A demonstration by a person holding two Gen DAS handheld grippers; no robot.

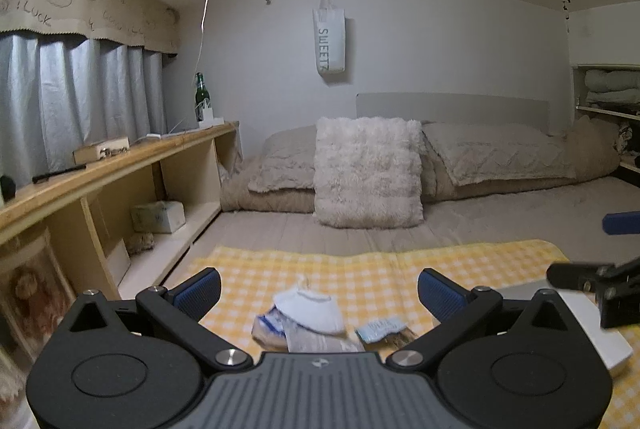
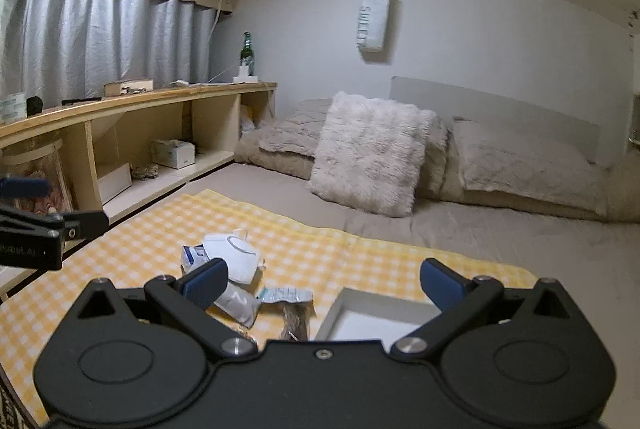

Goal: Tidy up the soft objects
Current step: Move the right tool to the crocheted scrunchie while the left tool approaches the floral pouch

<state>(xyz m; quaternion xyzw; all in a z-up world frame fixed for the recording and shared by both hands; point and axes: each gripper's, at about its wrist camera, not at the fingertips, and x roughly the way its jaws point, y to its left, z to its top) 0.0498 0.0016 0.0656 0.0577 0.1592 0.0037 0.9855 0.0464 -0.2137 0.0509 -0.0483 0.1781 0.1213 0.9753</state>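
Lying on a yellow checked cloth (image 2: 328, 249) spread over the near part of a bed (image 2: 520, 237), a small heap of soft things waits between the two tools. The left gripper (image 1: 319, 287) hangs just above the cloth with its blue-padded fingers (image 1: 200, 289) spread wide and nothing between them. The right gripper (image 2: 324, 279) is likewise spread wide and empty, hovering to the right of the heap.

On top of the heap sits a white face mask (image 2: 234, 255), cup-shaped, with a thin strap curling up at its far side. Under its left edge pokes a small blue-and-white packet (image 2: 192, 255). Just nearer lies a grey-white pouch (image 2: 238, 303), partly hidden behind the right gripper's left finger. To the right of that pouch is a light blue printed packet (image 2: 286, 295), and touching its near edge is a brown furry piece (image 2: 296, 323); what it is cannot be made out. In the left wrist view the same heap shows low between the fingers, the mask (image 1: 310, 309) uppermost.

To the right of the heap, on the cloth, stands a shallow white tray (image 2: 340, 309) with a raised rim; its inside looks bare where visible.

Farther off, a fluffy cream cushion (image 2: 370, 153) leans upright against folded beige bedding (image 2: 528, 161). Along the left runs a low wooden shelf (image 2: 132, 101) with a green bottle (image 2: 247, 49) at its far end, and a tissue box (image 2: 174, 153) in one compartment below.
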